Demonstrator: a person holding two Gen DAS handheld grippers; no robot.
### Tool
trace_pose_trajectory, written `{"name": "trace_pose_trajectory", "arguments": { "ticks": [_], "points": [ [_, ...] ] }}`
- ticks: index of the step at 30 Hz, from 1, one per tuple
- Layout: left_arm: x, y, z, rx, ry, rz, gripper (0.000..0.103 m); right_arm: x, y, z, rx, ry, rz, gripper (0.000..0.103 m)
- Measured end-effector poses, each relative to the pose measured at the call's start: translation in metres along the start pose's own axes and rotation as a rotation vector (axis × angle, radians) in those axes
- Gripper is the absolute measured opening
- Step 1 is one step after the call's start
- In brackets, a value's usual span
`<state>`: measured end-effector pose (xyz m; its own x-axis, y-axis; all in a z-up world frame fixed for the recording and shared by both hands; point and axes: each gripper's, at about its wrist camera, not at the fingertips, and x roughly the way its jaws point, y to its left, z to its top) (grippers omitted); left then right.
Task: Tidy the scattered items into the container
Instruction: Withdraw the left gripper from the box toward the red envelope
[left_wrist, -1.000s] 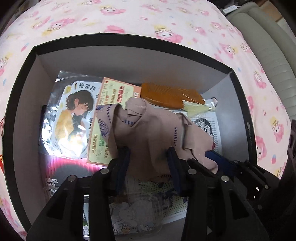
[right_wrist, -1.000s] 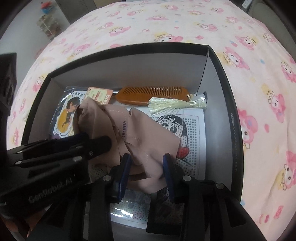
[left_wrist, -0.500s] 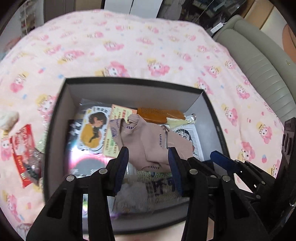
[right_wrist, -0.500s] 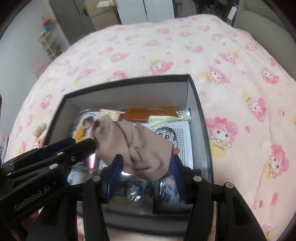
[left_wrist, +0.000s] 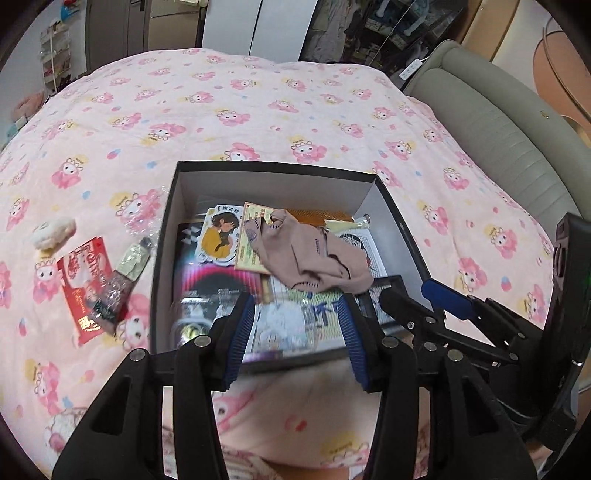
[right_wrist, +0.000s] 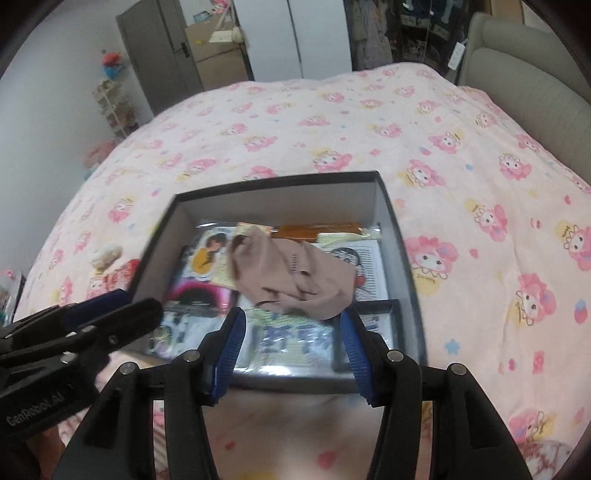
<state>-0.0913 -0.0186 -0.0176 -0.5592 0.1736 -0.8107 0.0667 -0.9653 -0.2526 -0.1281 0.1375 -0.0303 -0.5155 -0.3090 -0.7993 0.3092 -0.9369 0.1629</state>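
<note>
A black box (left_wrist: 162, 258) (right_wrist: 402, 258) sits on the pink bedspread. Inside lie a beige sock (left_wrist: 314, 254) (right_wrist: 295, 277), an orange comb (left_wrist: 317, 215) (right_wrist: 317, 230), cards and printed sheets. My left gripper (left_wrist: 295, 321) is open and empty, above the box's near edge. My right gripper (right_wrist: 291, 332) is open and empty, also over the near edge, beside the left one. A red packet (left_wrist: 83, 284), a clear-wrapped item (left_wrist: 122, 284) and a cream fluffy object (left_wrist: 53, 230) (right_wrist: 107, 253) lie on the bed left of the box.
The pink cartoon-print bedspread (left_wrist: 258, 110) spreads all around the box. A grey padded headboard (left_wrist: 498, 129) runs along the right. Wardrobe doors and shelves stand beyond the bed's far end.
Both grippers have let go of the beige sock, which now lies in the box, and have pulled back and up from it.
</note>
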Motion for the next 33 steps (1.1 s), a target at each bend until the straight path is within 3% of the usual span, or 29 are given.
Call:
{"name": "trace_pose_trajectory", "arguments": {
  "ticks": [17,28,33],
  "points": [
    [-0.065,0.06,-0.026,-0.017,-0.047,0.027,0.048,-0.027,0.08,-0.019,-0.072,-0.004,0.068,0.049],
    [-0.081,0.132,-0.044,-0.101,-0.051,0.071,0.048,-0.007,0.15,-0.023,-0.177,0.029,0.107,0.049],
    [-0.081,0.172,-0.055,-0.16,-0.046,0.075,0.048,0.018,0.181,-0.027,-0.201,0.092,0.163,0.048]
  ]
}}
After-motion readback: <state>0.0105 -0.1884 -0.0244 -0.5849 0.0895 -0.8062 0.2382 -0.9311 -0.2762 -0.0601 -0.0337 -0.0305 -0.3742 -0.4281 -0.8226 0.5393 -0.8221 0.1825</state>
